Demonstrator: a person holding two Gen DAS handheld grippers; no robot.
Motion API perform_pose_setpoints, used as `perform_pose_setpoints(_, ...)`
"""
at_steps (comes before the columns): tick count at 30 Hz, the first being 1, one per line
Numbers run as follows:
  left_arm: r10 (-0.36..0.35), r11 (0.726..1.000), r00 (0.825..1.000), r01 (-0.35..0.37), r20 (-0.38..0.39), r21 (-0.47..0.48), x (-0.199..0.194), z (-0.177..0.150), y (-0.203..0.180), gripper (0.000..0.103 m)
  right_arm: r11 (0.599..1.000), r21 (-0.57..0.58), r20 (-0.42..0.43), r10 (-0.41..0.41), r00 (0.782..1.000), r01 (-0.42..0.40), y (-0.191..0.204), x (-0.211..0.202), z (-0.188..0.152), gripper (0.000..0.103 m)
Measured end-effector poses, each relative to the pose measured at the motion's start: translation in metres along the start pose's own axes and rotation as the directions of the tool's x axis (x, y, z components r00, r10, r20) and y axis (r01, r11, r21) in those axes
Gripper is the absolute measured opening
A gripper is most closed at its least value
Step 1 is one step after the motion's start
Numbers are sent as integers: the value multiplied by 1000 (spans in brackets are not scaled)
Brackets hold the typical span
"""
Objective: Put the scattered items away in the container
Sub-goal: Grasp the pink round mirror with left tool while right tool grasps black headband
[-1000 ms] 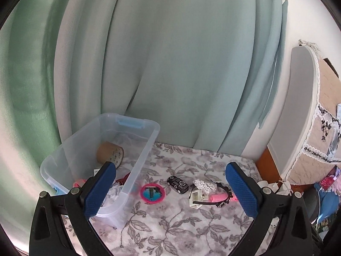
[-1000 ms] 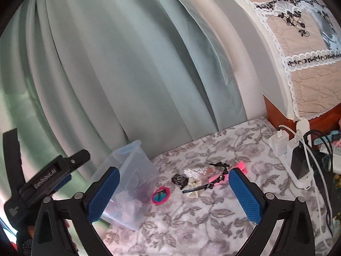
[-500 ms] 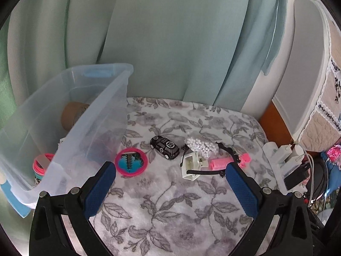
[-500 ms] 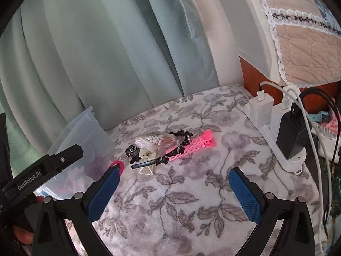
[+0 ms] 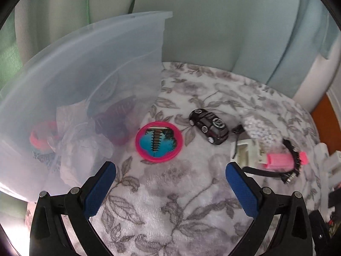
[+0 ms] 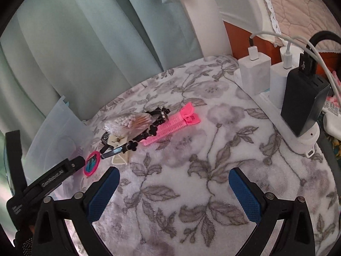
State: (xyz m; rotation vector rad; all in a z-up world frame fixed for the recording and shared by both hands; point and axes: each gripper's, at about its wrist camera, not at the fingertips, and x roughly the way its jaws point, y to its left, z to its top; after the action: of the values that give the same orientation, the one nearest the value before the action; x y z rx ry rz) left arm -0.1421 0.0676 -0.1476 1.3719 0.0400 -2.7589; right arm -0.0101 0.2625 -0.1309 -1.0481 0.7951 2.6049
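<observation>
Floral cloth covers the counter (image 5: pixel 170 202) before green curtains. Both grippers, left (image 5: pixel 170 175) and right (image 6: pixel 173 177), hang released, mid-reach. Disc (image 5: pixel 159 141) lies at the left gripper's 12 o'clock, beside the bin (image 5: pixel 85 64); next, descend and clench it.

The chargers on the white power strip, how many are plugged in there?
3: a white charger at the far end, a second white charger in the middle, and a black charger nearest. The power strip runs past the frame edge, so more may be hidden.
</observation>
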Motion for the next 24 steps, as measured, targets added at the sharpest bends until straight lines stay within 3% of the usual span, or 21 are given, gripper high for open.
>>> perform_pose_setpoints(5,68,997,998,-68,-11,-34,22,5,-3,102,1000,18,-27,16,1000,-15,-6,11,4,103)
perform_pose_setpoints(9,63,990,996,-71,-65,-122,46,8,3,102,999,29,-48,45,998,-44,-7,19,6,103)
perform_pose_setpoints(14,97,985,991,-109,-93,-137,66,10,2,102,997,11,-71,75,995,-75,-3,27,6,103)
perform_pose_setpoints(17,68,982,989,-89,-128,-166,79,11,5,102,996,6,-79,85,993,-85,-2,32,7,103)
perform_pose_setpoints(24,81,979,993,-95,-86,-179,79,11,6,100,996,24,-84,86,993,-84,-9,43,16,103)
